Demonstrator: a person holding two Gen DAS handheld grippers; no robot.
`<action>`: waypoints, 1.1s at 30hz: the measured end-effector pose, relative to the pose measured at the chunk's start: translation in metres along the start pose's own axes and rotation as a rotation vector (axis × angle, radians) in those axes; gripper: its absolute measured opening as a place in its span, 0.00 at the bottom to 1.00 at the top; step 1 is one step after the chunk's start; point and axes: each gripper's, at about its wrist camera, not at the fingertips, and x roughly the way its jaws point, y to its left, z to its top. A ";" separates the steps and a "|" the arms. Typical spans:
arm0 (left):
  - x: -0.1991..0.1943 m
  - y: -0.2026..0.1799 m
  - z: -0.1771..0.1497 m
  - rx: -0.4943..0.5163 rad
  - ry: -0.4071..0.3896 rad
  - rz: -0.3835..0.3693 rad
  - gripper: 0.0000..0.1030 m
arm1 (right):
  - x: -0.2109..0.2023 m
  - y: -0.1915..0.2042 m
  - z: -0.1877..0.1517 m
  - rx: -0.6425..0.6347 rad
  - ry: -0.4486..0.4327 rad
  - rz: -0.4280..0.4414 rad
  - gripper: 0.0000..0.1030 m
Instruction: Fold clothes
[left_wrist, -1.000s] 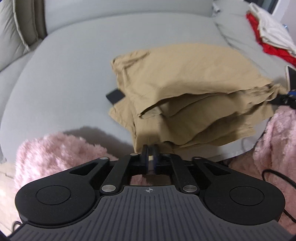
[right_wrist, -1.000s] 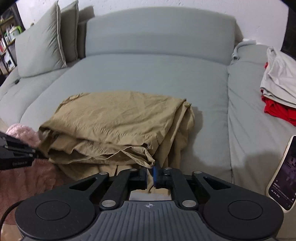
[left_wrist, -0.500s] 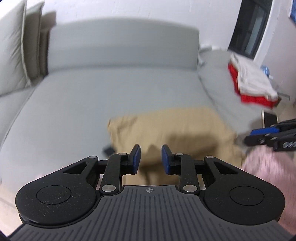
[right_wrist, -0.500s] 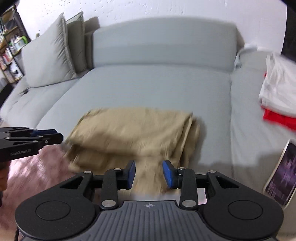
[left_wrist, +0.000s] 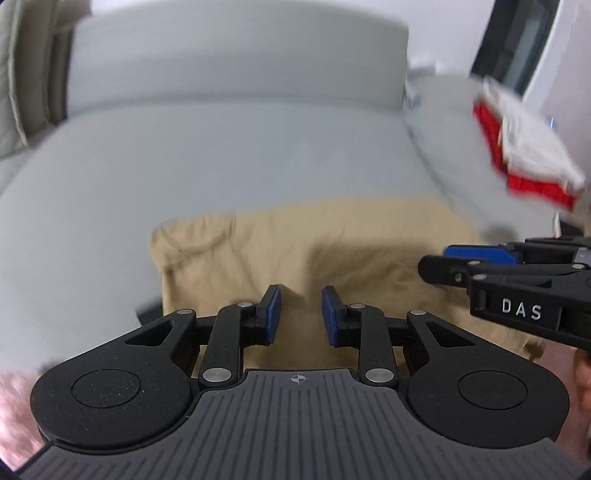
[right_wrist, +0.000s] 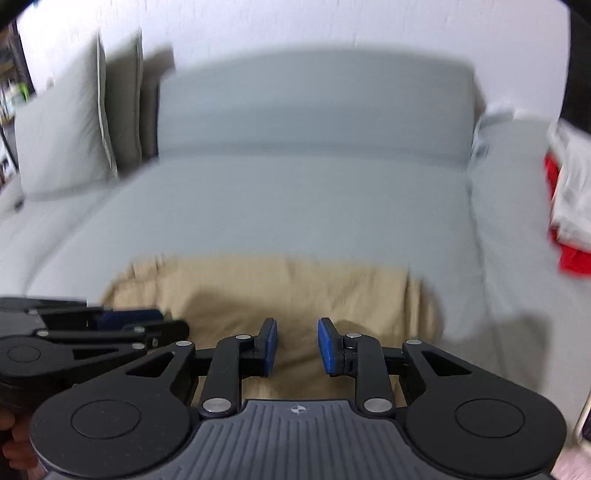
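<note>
A folded khaki garment (left_wrist: 332, 251) (right_wrist: 277, 291) lies on the front of the grey sofa seat (left_wrist: 221, 158). My left gripper (left_wrist: 301, 314) hovers over its near edge, open, with nothing between the blue pads (left_wrist: 271, 314). My right gripper (right_wrist: 297, 345) stands the same way over the garment's near right part, also open and empty. Each gripper shows in the other's view: the right gripper (left_wrist: 480, 258) pokes in from the right and the left gripper (right_wrist: 129, 321) from the left. Both views are motion-blurred.
A pile of red and white clothes (left_wrist: 524, 147) (right_wrist: 569, 206) sits on the sofa's right section. Grey cushions (right_wrist: 66, 129) lean at the back left. A pink fluffy rug (left_wrist: 14, 406) lies below the seat's front. A phone's edge (right_wrist: 585, 424) shows at the far right.
A second ago both grippers were shut at the garment's near edge. Both have let go and opened, and they now sit farther back over the garment, closer to each other.
</note>
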 end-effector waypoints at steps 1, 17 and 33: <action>0.003 0.000 -0.004 0.008 0.012 0.003 0.28 | 0.001 0.001 -0.005 -0.018 0.004 -0.005 0.23; -0.015 0.004 -0.008 -0.038 0.065 0.014 0.30 | -0.036 -0.007 -0.004 0.039 0.063 0.024 0.28; -0.021 0.016 -0.021 -0.066 0.104 0.084 0.34 | -0.026 -0.013 -0.040 0.076 0.152 -0.036 0.30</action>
